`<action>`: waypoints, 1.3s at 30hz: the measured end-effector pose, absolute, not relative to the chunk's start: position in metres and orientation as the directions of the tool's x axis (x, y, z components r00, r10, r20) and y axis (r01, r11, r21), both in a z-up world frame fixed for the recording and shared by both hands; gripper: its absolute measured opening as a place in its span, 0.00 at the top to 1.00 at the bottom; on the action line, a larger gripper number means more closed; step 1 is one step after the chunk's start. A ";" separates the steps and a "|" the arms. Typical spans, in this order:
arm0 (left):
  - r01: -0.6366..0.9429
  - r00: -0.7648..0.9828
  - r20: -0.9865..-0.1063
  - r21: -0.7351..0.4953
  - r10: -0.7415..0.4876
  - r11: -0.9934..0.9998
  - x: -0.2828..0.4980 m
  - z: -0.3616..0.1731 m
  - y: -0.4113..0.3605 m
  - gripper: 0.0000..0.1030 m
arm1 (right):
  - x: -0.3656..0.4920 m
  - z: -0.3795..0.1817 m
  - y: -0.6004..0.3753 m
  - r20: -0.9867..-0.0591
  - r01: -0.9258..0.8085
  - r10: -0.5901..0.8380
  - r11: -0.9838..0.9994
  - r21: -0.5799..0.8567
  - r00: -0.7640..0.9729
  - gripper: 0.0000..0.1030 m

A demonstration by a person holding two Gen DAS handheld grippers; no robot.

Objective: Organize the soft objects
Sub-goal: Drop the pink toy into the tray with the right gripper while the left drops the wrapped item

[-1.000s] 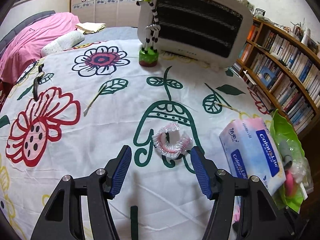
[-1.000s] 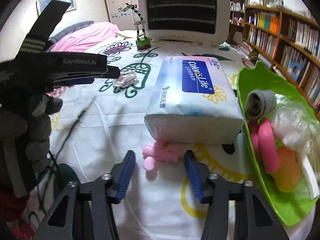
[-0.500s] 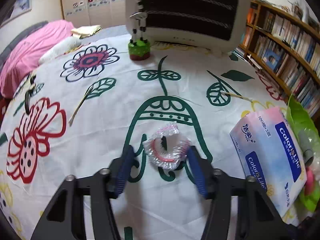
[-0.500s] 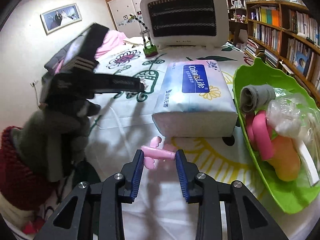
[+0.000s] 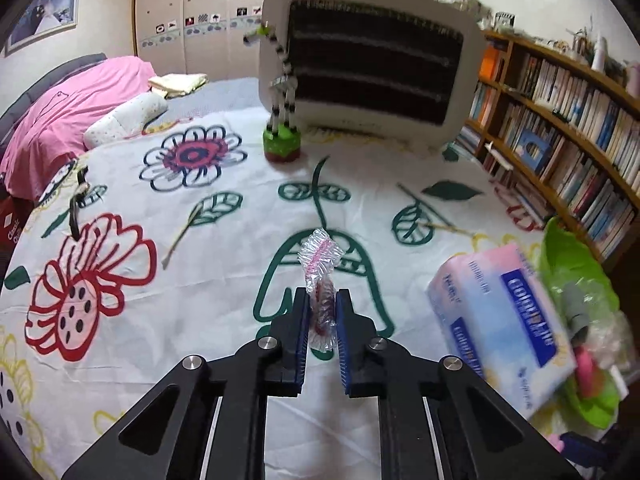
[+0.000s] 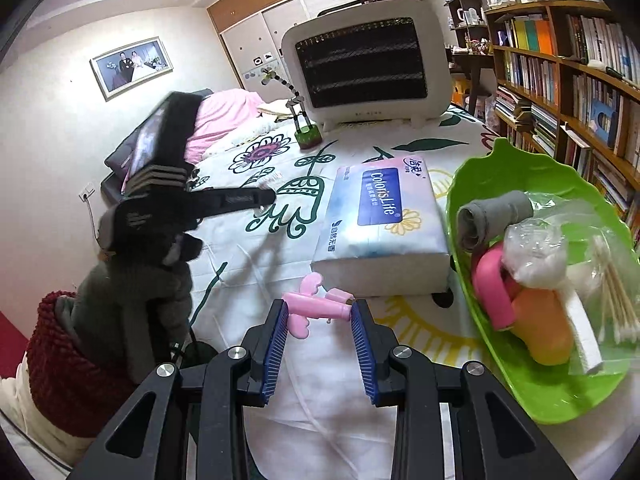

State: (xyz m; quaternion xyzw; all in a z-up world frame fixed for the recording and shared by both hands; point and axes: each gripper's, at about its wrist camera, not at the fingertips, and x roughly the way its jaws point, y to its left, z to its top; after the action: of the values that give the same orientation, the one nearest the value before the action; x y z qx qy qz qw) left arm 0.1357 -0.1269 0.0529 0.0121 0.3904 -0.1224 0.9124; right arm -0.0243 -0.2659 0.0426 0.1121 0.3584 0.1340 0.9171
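The crinkly plastic scrunchie (image 5: 320, 276) is squeezed flat in the left gripper (image 5: 322, 312) and the pink winged toy (image 6: 316, 309) is clamped in the right gripper (image 6: 320, 320), likely so both can be carried right to the green leaf tray (image 6: 516, 384).

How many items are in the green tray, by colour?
In the green tray:
Grey: 1, rolled cloth
Pink: 1, tube-like piece
Orange: 1, rounded piece
White: 1, block, possibly inside the swab bag
Clear: 2, bag of white wadding, bag of cotton swabs
Total: 6 visible; anything underneath is hidden.
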 end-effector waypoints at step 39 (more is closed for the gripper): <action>0.552 0.583 -0.675 -0.079 -0.452 0.830 0.053 0.096 -0.252 0.87 | -0.024 0.033 -0.395 -0.624 0.155 0.062 0.945 0.289 0.779 0.66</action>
State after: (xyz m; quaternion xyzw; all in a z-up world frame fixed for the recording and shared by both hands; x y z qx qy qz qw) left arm 0.0527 -0.2520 0.0964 0.0695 0.3583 -0.2828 0.8870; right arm -0.0236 -0.3947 0.0328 0.1643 0.3313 -0.0250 0.9288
